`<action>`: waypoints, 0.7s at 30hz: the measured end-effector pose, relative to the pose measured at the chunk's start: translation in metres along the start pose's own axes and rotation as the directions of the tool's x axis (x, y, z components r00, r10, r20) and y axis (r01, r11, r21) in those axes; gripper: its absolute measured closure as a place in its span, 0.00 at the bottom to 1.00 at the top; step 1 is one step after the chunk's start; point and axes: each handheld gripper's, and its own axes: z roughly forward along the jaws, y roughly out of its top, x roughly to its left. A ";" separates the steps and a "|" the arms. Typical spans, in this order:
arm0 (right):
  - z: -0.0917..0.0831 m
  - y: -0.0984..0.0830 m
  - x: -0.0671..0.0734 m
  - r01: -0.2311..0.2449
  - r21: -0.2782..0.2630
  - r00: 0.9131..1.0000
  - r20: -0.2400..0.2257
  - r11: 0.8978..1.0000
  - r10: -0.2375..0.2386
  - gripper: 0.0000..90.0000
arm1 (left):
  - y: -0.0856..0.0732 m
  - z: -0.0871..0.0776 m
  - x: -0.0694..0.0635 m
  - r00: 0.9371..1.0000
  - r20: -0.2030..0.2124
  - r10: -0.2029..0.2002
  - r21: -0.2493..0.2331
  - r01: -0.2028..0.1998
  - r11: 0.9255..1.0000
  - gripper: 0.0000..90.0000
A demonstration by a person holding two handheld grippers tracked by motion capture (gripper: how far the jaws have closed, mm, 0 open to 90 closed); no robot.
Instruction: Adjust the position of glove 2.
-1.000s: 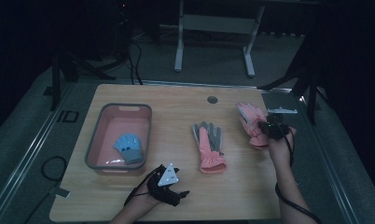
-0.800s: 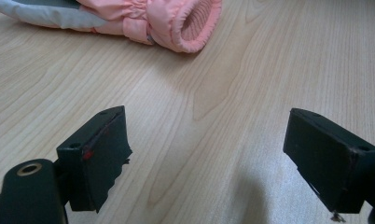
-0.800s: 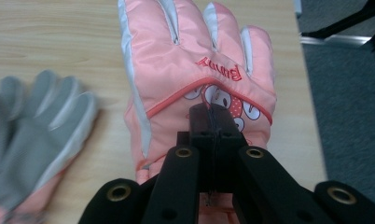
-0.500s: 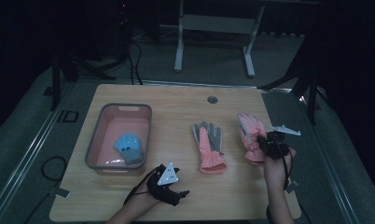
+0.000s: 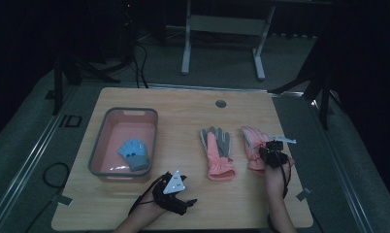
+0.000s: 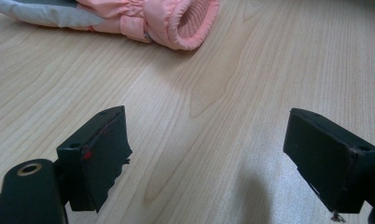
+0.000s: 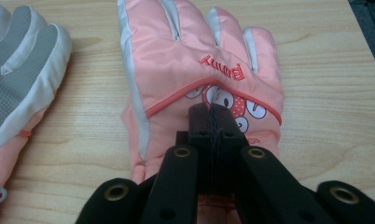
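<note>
My right gripper (image 7: 212, 122), fingers pressed together, rests above the padded pink nylon glove (image 7: 195, 70) embroidered "Bunny" on the pale wood-grain counter (image 7: 316, 121), while my left gripper (image 6: 220, 158) holds its fingers apart.

Room dim, surroundings near black. Light wood table (image 5: 193, 111), rounded corners, round grommet (image 5: 220, 103) near far edge. Grey floor (image 5: 33, 141) around table. White metal frame (image 5: 222, 29) with 2 legs beyond far edge. Dark stands (image 5: 62, 73) at left and right. Black cables (image 5: 139, 58) trail across floor.
</note>
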 end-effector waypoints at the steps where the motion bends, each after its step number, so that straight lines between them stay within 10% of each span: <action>1: -0.001 0.001 0.000 0.004 -0.001 1.000 -0.001 1.000 -0.004 0.96 | 0.000 0.000 0.000 1.000 0.001 0.001 0.001 -0.001 1.000 0.16; 9: -0.023 0.010 -0.017 0.116 -0.029 0.987 -0.106 0.993 -0.118 0.77 | 0.000 0.000 0.002 1.000 0.011 -0.020 0.001 0.020 1.000 0.16; 15: -0.030 0.021 -0.044 0.243 -0.065 0.942 -0.222 0.968 -0.251 0.74 | 0.000 0.000 0.004 1.000 0.015 -0.027 0.006 0.027 1.000 0.16; 21: -0.013 0.022 -0.052 0.288 -0.037 0.911 -0.297 0.957 -0.286 0.70 | 0.000 0.001 0.004 0.999 0.010 -0.035 0.013 0.035 0.999 0.16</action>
